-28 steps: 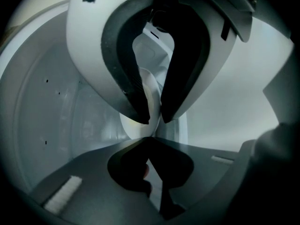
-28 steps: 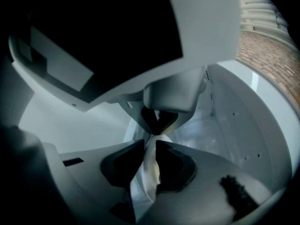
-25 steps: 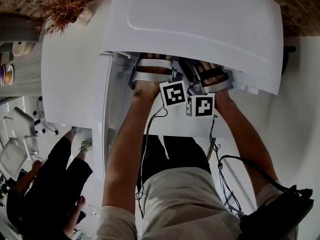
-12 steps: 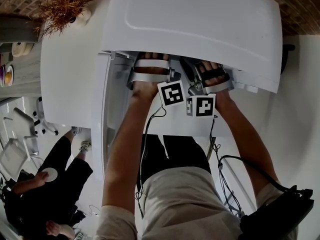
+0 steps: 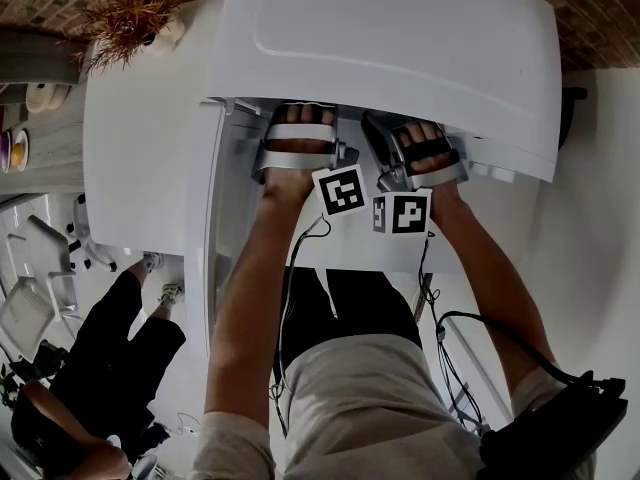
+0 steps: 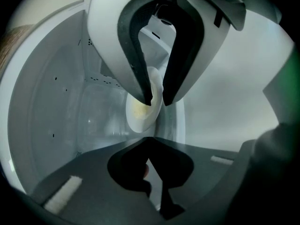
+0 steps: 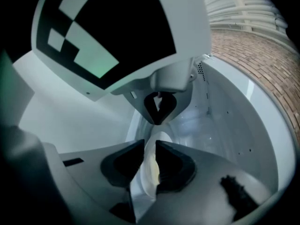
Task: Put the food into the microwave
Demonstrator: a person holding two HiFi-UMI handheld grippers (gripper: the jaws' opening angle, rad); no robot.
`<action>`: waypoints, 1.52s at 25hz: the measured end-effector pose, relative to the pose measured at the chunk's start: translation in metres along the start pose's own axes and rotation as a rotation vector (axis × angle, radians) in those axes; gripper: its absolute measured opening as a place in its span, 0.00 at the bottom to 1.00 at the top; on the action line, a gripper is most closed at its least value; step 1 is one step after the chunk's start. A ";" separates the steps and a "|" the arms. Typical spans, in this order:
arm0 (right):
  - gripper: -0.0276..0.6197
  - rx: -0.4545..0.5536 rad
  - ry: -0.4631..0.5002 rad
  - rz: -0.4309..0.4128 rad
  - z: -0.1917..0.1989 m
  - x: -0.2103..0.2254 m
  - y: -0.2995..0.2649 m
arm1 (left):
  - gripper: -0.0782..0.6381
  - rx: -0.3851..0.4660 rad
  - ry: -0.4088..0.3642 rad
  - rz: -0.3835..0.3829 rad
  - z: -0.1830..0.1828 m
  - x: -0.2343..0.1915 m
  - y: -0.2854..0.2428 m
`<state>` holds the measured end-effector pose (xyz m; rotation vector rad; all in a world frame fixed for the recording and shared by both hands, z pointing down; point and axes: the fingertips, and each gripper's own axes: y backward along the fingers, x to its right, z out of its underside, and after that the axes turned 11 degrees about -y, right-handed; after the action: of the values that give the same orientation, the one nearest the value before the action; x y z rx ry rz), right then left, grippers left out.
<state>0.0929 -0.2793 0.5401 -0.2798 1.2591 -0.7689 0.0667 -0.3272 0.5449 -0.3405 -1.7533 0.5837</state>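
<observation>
Both tongs stayed deep inside the open microwave (image 5: 400, 58) at the upper centre of the head view. Only the left marker cube (image 5: 340, 190) had drifted slightly leftward. The left tongs (image 6: 151, 144) and right tongs (image 7: 150, 146) were clamped on opposite rims of the plate (image 6: 140, 114), which carried yellowish food (image 6: 136, 108) within the cavity. Setting it down and letting go probably remained.

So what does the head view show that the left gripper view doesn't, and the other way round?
Head view only: the microwave from above, its open door, the person's arms and a dried plant. Left gripper view only: the microwave's inside and a plate of yellowish food, gripped at its rim. Both: the left gripper and right gripper.
</observation>
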 end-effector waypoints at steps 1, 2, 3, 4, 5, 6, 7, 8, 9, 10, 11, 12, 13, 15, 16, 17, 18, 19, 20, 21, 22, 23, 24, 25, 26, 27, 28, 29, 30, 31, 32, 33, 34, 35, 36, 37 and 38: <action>0.17 0.000 -0.002 0.001 0.000 0.000 0.001 | 0.12 0.001 0.001 -0.002 -0.001 -0.001 0.002; 0.17 0.000 -0.004 0.002 -0.001 0.000 0.002 | 0.12 0.002 0.001 -0.003 -0.001 -0.001 0.003; 0.16 0.001 -0.006 0.005 -0.002 0.001 0.003 | 0.12 0.004 0.000 -0.004 -0.002 -0.001 0.005; 0.16 0.003 -0.008 0.009 -0.003 0.001 0.005 | 0.12 0.005 -0.002 -0.004 -0.002 -0.001 0.007; 0.14 0.006 -0.010 0.017 -0.004 0.002 0.007 | 0.12 0.006 -0.003 -0.004 -0.003 -0.001 0.009; 0.12 0.009 -0.012 0.026 -0.005 0.004 0.009 | 0.12 0.006 -0.002 -0.005 -0.003 0.000 0.012; 0.08 0.011 -0.013 0.034 -0.006 0.004 0.011 | 0.12 0.006 -0.002 -0.007 -0.003 0.000 0.014; 0.06 0.010 -0.013 0.040 -0.006 0.005 0.014 | 0.12 0.005 -0.002 -0.009 -0.003 -0.001 0.017; 0.05 0.007 -0.012 0.042 -0.006 0.005 0.015 | 0.12 0.005 -0.002 -0.011 -0.003 0.000 0.020; 0.05 0.003 -0.011 0.042 -0.005 0.004 0.017 | 0.12 0.007 -0.001 -0.012 -0.003 0.000 0.023; 0.05 -0.001 -0.012 0.040 -0.005 0.003 0.019 | 0.12 0.009 0.001 -0.011 -0.003 0.001 0.026; 0.05 -0.003 -0.014 0.037 -0.006 0.002 0.022 | 0.12 0.011 0.003 -0.011 -0.004 0.002 0.029; 0.05 -0.004 -0.015 0.033 -0.006 0.001 0.024 | 0.12 0.013 0.005 -0.010 -0.005 0.003 0.032; 0.05 -0.005 -0.017 0.027 -0.008 -0.001 0.029 | 0.12 0.017 0.008 -0.012 -0.007 0.004 0.039; 0.05 -0.006 -0.017 0.026 -0.009 -0.002 0.032 | 0.12 0.020 0.010 -0.013 -0.008 0.004 0.042; 0.05 -0.008 -0.018 0.026 -0.009 -0.003 0.034 | 0.12 0.023 0.012 -0.013 -0.010 0.005 0.046; 0.05 -0.010 -0.020 0.027 -0.010 -0.005 0.037 | 0.12 0.027 0.012 -0.013 -0.012 0.006 0.050; 0.05 -0.012 -0.023 0.028 -0.010 -0.005 0.040 | 0.12 0.030 0.011 -0.013 -0.014 0.007 0.054; 0.05 -0.014 -0.025 0.033 -0.011 -0.006 0.042 | 0.12 0.033 0.008 -0.014 -0.016 0.009 0.058; 0.05 -0.015 -0.026 0.040 -0.012 -0.005 0.044 | 0.12 0.036 0.006 -0.015 -0.017 0.010 0.061; 0.05 -0.015 -0.027 0.049 -0.013 -0.004 0.046 | 0.12 0.037 0.005 -0.015 -0.017 0.012 0.063; 0.05 -0.016 -0.027 0.057 -0.015 -0.003 0.047 | 0.12 0.039 0.004 -0.015 -0.017 0.014 0.065; 0.05 -0.021 -0.027 0.058 -0.015 -0.004 0.049 | 0.12 0.042 0.004 -0.016 -0.017 0.016 0.068; 0.05 -0.028 -0.025 0.057 -0.015 -0.006 0.051 | 0.12 0.046 0.003 -0.017 -0.018 0.017 0.071; 0.05 -0.036 -0.023 0.056 -0.016 -0.008 0.054 | 0.12 0.052 0.004 -0.018 -0.019 0.018 0.074; 0.05 -0.044 -0.022 0.057 -0.017 -0.009 0.058 | 0.12 0.060 0.005 -0.019 -0.021 0.018 0.080; 0.05 -0.052 -0.023 0.063 -0.018 -0.008 0.063 | 0.12 0.070 0.006 -0.022 -0.023 0.018 0.085; 0.05 -0.061 -0.024 0.071 -0.021 -0.007 0.069 | 0.12 0.080 0.005 -0.024 -0.025 0.018 0.091; 0.05 -0.071 -0.024 0.079 -0.023 -0.007 0.075 | 0.12 0.090 0.003 -0.027 -0.026 0.017 0.097; 0.05 -0.082 -0.022 0.086 -0.026 -0.006 0.081 | 0.12 0.101 0.001 -0.031 -0.027 0.017 0.104; 0.05 -0.095 -0.021 0.093 -0.028 -0.007 0.087 | 0.12 0.112 -0.001 -0.038 -0.028 0.016 0.110; 0.05 -0.108 -0.022 0.100 -0.031 -0.008 0.093 | 0.12 0.123 -0.003 -0.046 -0.028 0.015 0.116; 0.05 -0.119 -0.026 0.108 -0.033 -0.008 0.098 | 0.12 0.133 -0.006 -0.056 -0.028 0.014 0.122; 0.05 -0.129 -0.030 0.117 -0.036 -0.009 0.104 | 0.12 0.142 -0.010 -0.066 -0.027 0.012 0.128; 0.05 -0.138 -0.031 0.127 -0.039 -0.009 0.110 | 0.12 0.151 -0.013 -0.075 -0.027 0.011 0.134; 0.05 -0.147 -0.026 0.139 -0.042 -0.009 0.116 | 0.12 0.163 -0.017 -0.084 -0.027 0.011 0.141; 0.05 -0.156 -0.020 0.148 -0.045 -0.011 0.122 | 0.12 0.177 -0.020 -0.089 -0.029 0.011 0.147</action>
<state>0.0946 -0.1745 0.4629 -0.3161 1.3079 -0.5411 0.0802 -0.1929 0.4780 -0.1328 -1.7120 0.6745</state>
